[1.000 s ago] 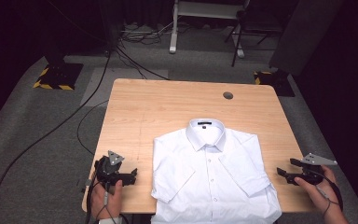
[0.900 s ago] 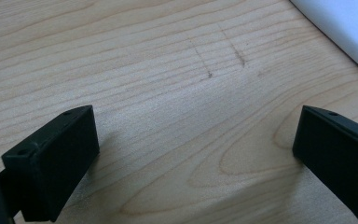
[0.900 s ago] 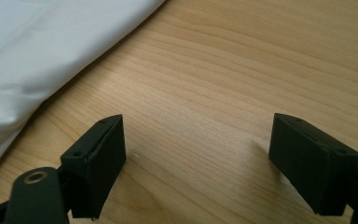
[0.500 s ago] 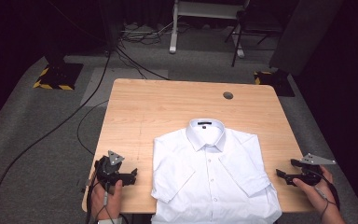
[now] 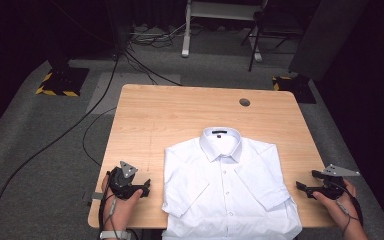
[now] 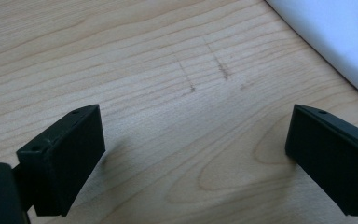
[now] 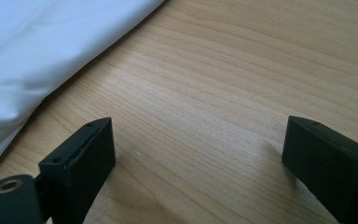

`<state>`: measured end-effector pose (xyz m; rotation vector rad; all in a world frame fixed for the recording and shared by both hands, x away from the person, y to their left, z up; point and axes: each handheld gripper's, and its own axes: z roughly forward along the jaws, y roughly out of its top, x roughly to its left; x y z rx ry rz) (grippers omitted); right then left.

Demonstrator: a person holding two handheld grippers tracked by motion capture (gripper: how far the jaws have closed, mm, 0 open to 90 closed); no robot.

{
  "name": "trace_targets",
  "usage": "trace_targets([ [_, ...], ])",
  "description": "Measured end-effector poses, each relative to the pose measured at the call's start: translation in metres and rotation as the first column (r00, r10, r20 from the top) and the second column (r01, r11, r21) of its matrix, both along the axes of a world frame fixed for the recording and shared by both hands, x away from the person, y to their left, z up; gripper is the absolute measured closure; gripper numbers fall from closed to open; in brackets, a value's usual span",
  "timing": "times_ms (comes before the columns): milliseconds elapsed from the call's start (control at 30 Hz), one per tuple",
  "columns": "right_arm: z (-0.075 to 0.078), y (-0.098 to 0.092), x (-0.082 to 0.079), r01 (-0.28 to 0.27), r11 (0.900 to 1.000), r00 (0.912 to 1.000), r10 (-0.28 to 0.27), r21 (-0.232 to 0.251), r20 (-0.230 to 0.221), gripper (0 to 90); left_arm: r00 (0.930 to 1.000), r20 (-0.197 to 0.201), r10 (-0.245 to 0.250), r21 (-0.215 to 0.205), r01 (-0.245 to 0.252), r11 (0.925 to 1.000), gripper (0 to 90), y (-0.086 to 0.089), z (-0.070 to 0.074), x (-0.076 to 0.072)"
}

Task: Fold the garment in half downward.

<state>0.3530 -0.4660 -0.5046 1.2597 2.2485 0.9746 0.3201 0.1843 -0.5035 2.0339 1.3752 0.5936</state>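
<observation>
Table (image 5: pixel 180 115) with white shirt (image 5: pixel 230 190) spread face-up at its near edge, sleeves out. Left gripper (image 5: pixel 142 189) and right gripper (image 5: pixel 302 189) rest beside it, jaws wide and empty, the right's just opened. Folding seems about to begin; next, each must reach a sleeve.

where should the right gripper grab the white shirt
Probably the outer hem of the sleeve nearest the right gripper. The white shirt lies flat, face up, with that sleeve angled out toward that side. Come in low across the table so one open jaw slips under the thin edge.
</observation>
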Motion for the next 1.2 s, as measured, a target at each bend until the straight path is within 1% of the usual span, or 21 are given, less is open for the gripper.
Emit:
trace_targets([
  [33, 0.0, 0.0, 0.0, 0.0, 1.0, 1.0, 0.0, 0.0, 0.0, 9.2, 1.0, 0.0, -0.001, -0.004, 0.001, 1.0, 4.6, -0.001, 0.001, -0.001],
  [100, 0.0, 0.0, 0.0, 0.0, 1.0, 1.0, 0.0, 0.0, 0.0, 9.1, 0.9999, 0.004, -0.014, -0.036, 0.014, 0.9992, 4.9, -0.005, 0.008, -0.003],
  [167, 0.0, 0.0, 0.0, 0.0, 1.0, 1.0, 0.0, 0.0, 0.0, 9.2, 0.9998, 0.01, -0.016, -0.045, 0.016, 0.9988, 6.6, -0.008, 0.017, -0.005],
  [300, 0.0, 0.0, 0.0, 0.001, 1.0, 1.0, -0.001, 0.001, 0.0, 9.2, 0.9987, 0.05, 0.005, -0.051, -0.002, 0.9987, 7.0, -0.013, 0.036, -0.005],
  [367, 0.0, 0.0, 0.0, 0.0, 1.0, 1.0, 0.0, 0.001, 0.0, 9.2, 0.9979, 0.065, -0.002, -0.042, 0.004, 0.9991, 7.0, -0.017, 0.045, -0.003],
  [433, 0.0, 0.0, 0.001, 0.001, 1.0, 1.0, -0.001, 0.001, 0.0, 9.2, 0.9975, 0.071, -0.006, -0.033, 0.008, 0.9994, 7.0, -0.02, 0.053, -0.001],
  [467, 0.0, 0.0, 0.001, 0.001, 1.0, 1.0, -0.001, 0.001, 0.0, 9.2, 0.9968, 0.08, -0.003, -0.036, 0.006, 0.9993, 7.0, -0.022, 0.056, -0.001],
  [567, 0.0, 0.0, 0.001, -0.001, 1.0, 1.0, 0.001, 0.0, 0.001, 9.2, 0.9958, 0.091, -0.007, -0.035, 0.01, 0.9993, 7.0, -0.025, 0.062, -0.001],
  [667, 0.0, 0.0, 0.001, -0.001, 1.0, 1.0, 0.001, 0.001, 0.001, 9.2, 0.9937, 0.112, -0.012, -0.031, 0.016, 0.9994, 7.0, -0.028, 0.07, -0.001],
  [800, 0.0, 0.0, 0.001, -0.001, 1.0, 1.0, 0.001, 0.001, 0.001, 9.2, 0.9932, 0.114, -0.023, -0.035, 0.027, 0.999, 6.3, -0.032, 0.077, 0.001],
  [867, 0.0, 0.0, 0.001, 0.0, 1.0, 1.0, 0.0, 0.001, 0.001, 9.2, 0.9924, 0.119, -0.03, -0.031, 0.034, 0.9989, 5.8, -0.034, 0.081, 0.002],
  [933, 0.0, 0.0, 0.001, 0.0, 1.0, 1.0, 0.0, 0.001, 0.001, 9.2, 0.9899, 0.137, -0.037, -0.045, 0.044, 0.998, 5.2, -0.039, 0.086, 0.003],
  [967, 0.0, 0.0, 0.001, -0.001, 1.0, 1.0, 0.001, 0.001, 0.001, 9.2, 0.9888, 0.143, -0.044, -0.046, 0.051, 0.9977, 4.8, -0.04, 0.087, 0.003],
  [1033, 0.0, 0.0, 0.001, -0.001, 1.0, 1.0, 0.001, 0.001, 0.001, 9.2, 0.987, 0.155, -0.042, -0.042, 0.049, 0.9979, 4.8, -0.043, 0.09, 0.004],
  [1067, 0.0, 0.0, 0.001, -0.001, 1.0, 1.0, 0.001, 0.001, 0.001, 9.2, 0.9874, 0.154, -0.037, -0.043, 0.044, 0.9981, 4.8, -0.044, 0.091, 0.005],
  [1167, 0.0, 0.0, 0.001, -0.001, 1.0, 1.0, 0.001, 0.0, 0.001, 9.2, 0.988, 0.145, -0.053, -0.07, 0.064, 0.9955, 4.8, -0.046, 0.091, 0.01],
  [1200, 0.0, 0.0, 0.001, -0.001, 1.0, 1.0, 0.001, 0.001, 0.001, 9.2, 0.9888, 0.138, -0.055, -0.069, 0.065, 0.9955, 4.8, -0.047, 0.091, 0.012],
])
